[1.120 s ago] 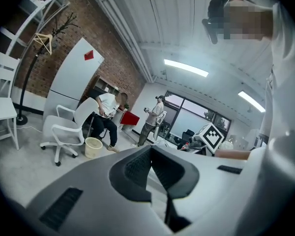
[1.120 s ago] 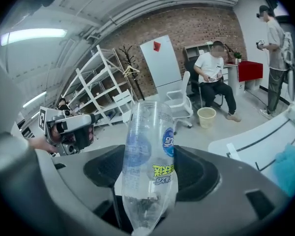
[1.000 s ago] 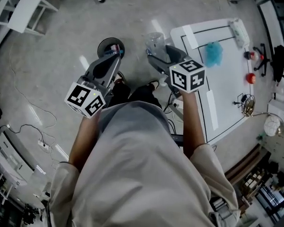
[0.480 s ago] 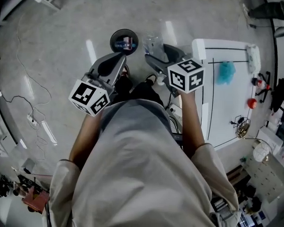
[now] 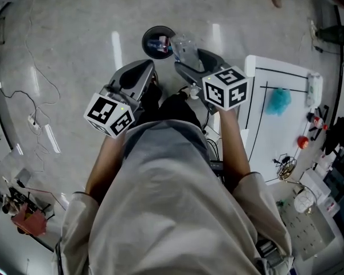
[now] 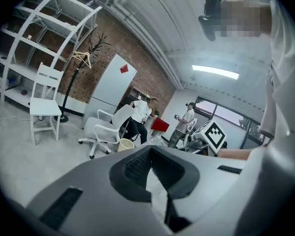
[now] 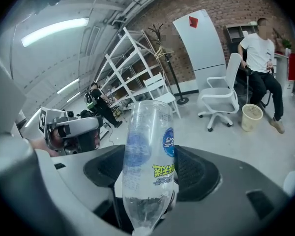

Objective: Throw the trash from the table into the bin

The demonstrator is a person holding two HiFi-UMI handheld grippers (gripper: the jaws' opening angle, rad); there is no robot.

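The grey concrete floor (image 5: 74, 33) carries a small round dark bin (image 5: 159, 42) with a few items already inside. The white table (image 5: 272, 136) stands well apart at the right.

The right gripper (image 5: 182, 63) is clamped on a clear plastic bottle (image 5: 183, 46). The jaws press on its narrow end and the body projects forward. In the head view the bottle sits just beside the bin's right rim, not squarely over the opening. The left gripper (image 5: 144, 70) is fully closed and holds nothing.

- Hazard: release at this position probably drops the bottle onto the rim or the floor, where it can roll away.
- Hazard: the bin looks light, so contact from either gripper may tip it.
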